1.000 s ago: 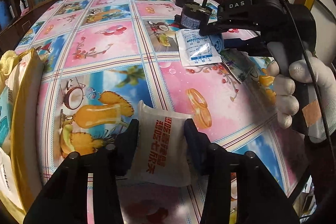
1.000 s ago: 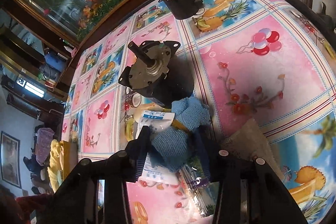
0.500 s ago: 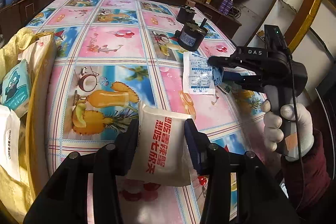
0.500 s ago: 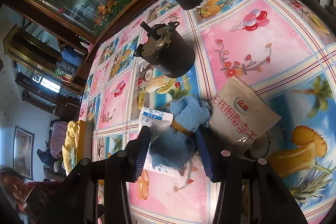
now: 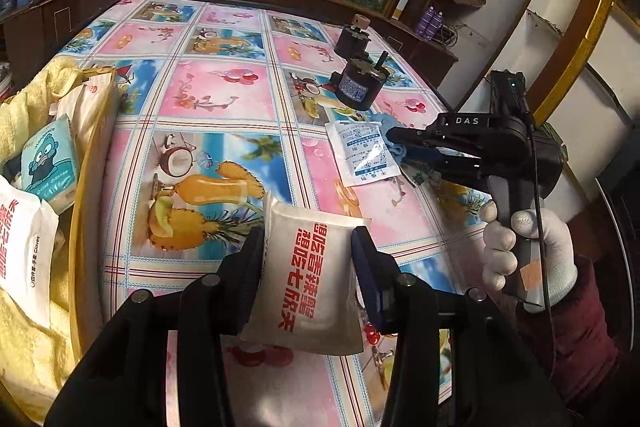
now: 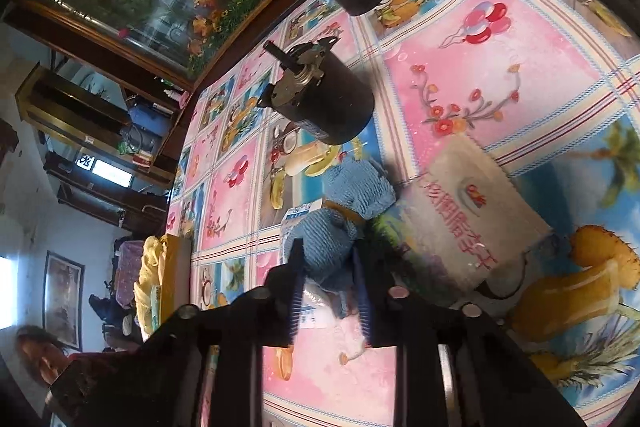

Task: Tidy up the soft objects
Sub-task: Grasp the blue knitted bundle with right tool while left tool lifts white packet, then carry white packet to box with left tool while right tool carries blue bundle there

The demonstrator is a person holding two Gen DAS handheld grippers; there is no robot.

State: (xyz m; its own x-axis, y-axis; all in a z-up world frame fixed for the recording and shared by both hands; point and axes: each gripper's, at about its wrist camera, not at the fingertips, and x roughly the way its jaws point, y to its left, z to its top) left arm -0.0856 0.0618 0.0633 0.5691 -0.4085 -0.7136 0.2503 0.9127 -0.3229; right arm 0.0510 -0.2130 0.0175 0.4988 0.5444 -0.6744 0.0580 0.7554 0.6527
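- The left hand-held gripper (image 5: 307, 259) is clamped on a white pouch (image 5: 306, 275), low in the frame above the worktop (image 5: 224, 95).
- The right hand-held gripper (image 6: 328, 267) pinches a blue knitted cloth (image 6: 340, 227) at frame centre; probably it is lifted a little.
- Both seem light and soft; holding them at the middle suits.
- The basket (image 5: 86, 195) waits at left.
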